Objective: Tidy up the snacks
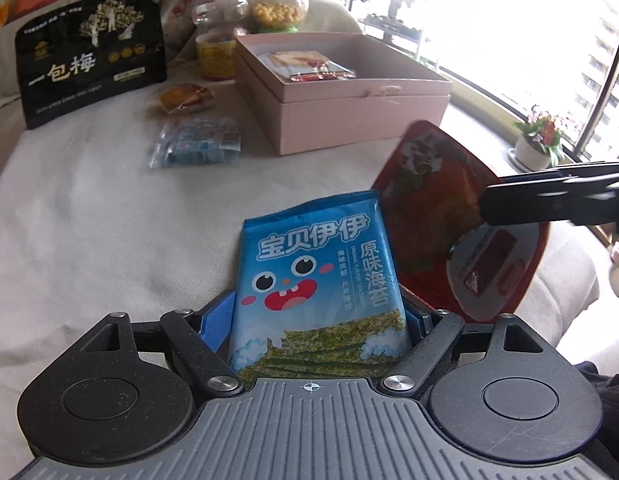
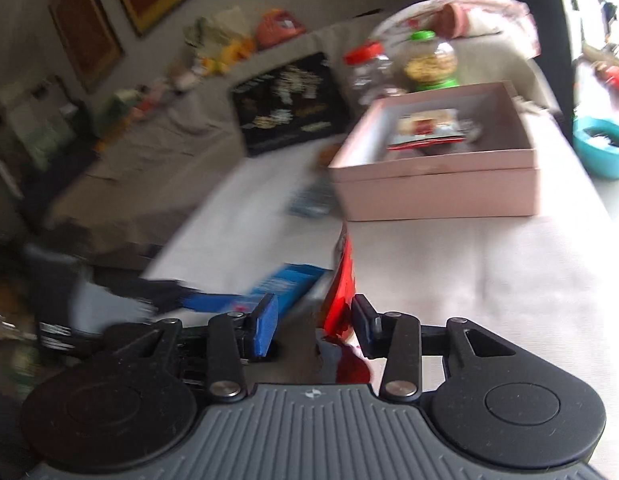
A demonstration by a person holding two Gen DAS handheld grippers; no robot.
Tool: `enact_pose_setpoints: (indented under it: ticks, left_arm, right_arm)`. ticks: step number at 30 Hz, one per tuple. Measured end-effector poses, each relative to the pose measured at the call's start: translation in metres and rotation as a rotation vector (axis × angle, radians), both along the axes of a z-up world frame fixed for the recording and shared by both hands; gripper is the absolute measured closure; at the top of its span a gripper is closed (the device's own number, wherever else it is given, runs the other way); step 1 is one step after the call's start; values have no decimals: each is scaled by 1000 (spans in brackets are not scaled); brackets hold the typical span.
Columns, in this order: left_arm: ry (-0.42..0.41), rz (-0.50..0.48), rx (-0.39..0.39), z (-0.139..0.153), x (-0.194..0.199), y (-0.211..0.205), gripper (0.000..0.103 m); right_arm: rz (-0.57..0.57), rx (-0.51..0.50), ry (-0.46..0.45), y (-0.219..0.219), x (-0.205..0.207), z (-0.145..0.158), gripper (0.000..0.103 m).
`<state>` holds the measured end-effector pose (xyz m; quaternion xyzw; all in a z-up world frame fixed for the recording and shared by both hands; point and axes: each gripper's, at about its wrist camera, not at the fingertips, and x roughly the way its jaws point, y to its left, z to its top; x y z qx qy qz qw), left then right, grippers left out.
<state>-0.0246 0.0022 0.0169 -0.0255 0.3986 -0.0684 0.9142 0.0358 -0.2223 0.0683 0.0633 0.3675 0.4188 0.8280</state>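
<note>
My left gripper [image 1: 319, 316] is shut on a blue seaweed snack packet [image 1: 317, 276] and holds it upright above the pale cloth. My right gripper [image 2: 313, 320] holds a red snack packet [image 2: 343, 284] edge-on between its pads; the packet touches the right pad, with a gap to the left pad. In the left wrist view the red packet [image 1: 449, 208] hangs to the right of the blue one, with the right gripper's fingers [image 1: 549, 200] on it. The open pink box [image 1: 349, 92] stands ahead with one packet [image 1: 309, 64] inside; it also shows in the right wrist view [image 2: 437, 184].
A black plum bag [image 1: 93, 56], a red-lidded jar [image 1: 219, 20], a green-lidded jar [image 1: 279, 4], a wrapped cake [image 1: 181, 98] and a bag of blue candies [image 1: 201, 140] lie left of and behind the box. A flowerpot [image 1: 537, 140] stands by the window.
</note>
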Motion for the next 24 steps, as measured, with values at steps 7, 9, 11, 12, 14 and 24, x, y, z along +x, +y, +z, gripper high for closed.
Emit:
enact_pose_setpoints:
  ticks: [7,9,11,12,14,24]
  left_arm:
    - [-1,8,4,0,-1,1,17]
    - [-1,9,6,0,-2,0,17]
    - [-1,9,6,0,-2,0,17]
    - [-1,10,7,0,-2,0,17]
    - [-2,11,5,0,-2,1,17]
    - [-12,17,-2,2,-6,3,17]
  right_arm:
    - [-47,-163,48,24,15,-27,54]
    - [-8,-63,131,17,22,-28,56]
    - [35,29,191,10,25,-27,56]
    - [50,42,186,10,23,-26,56]
    - [45,-8,154,17,19,-26,56]
    - [3,-110,176,27,26,-32,76]
